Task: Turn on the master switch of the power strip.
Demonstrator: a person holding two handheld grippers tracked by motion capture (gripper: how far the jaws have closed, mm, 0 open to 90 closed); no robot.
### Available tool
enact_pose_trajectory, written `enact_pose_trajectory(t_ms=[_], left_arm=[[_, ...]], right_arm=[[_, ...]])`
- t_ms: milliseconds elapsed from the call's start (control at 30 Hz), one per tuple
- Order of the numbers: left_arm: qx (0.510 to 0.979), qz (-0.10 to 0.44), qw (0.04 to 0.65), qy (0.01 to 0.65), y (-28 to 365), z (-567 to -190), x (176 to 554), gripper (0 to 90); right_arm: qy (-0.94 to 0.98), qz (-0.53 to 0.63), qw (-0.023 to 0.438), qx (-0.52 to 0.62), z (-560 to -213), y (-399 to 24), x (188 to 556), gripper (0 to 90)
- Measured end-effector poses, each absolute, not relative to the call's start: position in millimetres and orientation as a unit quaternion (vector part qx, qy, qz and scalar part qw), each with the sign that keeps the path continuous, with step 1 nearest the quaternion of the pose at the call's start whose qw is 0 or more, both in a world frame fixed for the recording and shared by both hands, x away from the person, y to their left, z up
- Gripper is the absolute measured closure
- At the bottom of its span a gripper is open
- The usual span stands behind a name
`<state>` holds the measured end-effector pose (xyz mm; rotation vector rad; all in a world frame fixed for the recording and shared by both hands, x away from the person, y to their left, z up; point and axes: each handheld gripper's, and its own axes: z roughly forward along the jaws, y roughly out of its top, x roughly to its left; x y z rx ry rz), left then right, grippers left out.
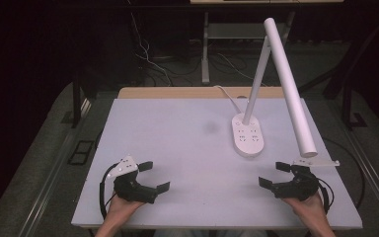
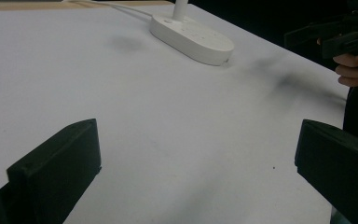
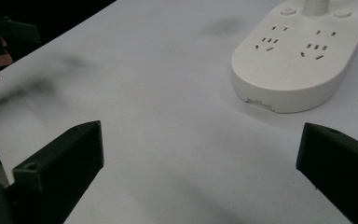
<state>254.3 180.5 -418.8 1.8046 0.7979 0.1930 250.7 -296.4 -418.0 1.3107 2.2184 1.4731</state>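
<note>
A white desk lamp stands at the back right of the white table (image 1: 177, 143). Its oval base (image 1: 248, 134) carries several sockets, and its long tube head (image 1: 291, 89) slants down toward the right. That base (image 2: 191, 37) also sits far ahead in the left gripper view and close by (image 3: 298, 60) in the right gripper view. My left gripper (image 1: 155, 177) rests at the near left, open, nothing between its jaws. My right gripper (image 1: 274, 175) is held at the near right, open and empty, just below the lamp head's tip. The left gripper (image 2: 198, 163) and the right gripper (image 3: 200, 163) both look over bare tabletop.
The lamp's white cord (image 1: 229, 96) runs off the table's back edge. A wooden strip (image 1: 187, 92) borders the far side. Dark floor, cables and table legs (image 1: 206, 49) lie beyond. The other hand and its gripper (image 2: 349, 42) appear far right in the left gripper view.
</note>
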Motion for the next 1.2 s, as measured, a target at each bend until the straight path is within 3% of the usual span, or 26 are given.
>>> enact_pose_trajectory(t_ms=[1200], left_arm=[[0.766,0.076,0.541,0.34,178.7,-417.0,255.7,0.0]], right_arm=[[0.747,0.491,0.083,0.441,-417.2,-294.6,248.9,0.2]])
